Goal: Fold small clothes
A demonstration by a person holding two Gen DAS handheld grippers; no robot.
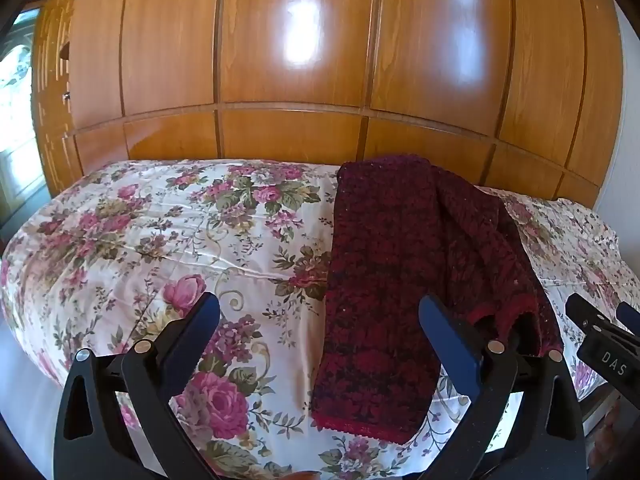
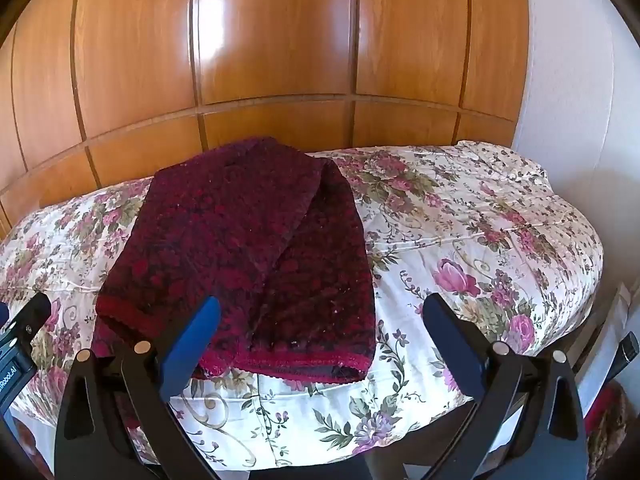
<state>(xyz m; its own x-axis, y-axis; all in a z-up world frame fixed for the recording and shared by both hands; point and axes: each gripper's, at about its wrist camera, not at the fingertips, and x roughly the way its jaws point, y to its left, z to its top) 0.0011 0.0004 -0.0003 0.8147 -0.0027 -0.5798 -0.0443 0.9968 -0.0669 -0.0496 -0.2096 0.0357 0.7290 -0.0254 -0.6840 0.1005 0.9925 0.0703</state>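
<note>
A dark red patterned knit garment (image 1: 400,272) lies folded lengthwise on the floral bedspread (image 1: 160,240). In the right wrist view the garment (image 2: 248,248) lies with one side folded over the other, its red hem toward me. My left gripper (image 1: 320,320) is open and empty, above the near edge of the bed, its right finger over the garment's near part. My right gripper (image 2: 320,320) is open and empty above the garment's near right corner. The right gripper's tip (image 1: 600,328) shows at the right edge of the left wrist view.
A glossy wooden wardrobe (image 1: 320,60) stands right behind the bed. A white wall (image 2: 580,80) is at the right. A window (image 1: 16,120) is at the far left. The bed's near edge drops to the floor (image 1: 24,420).
</note>
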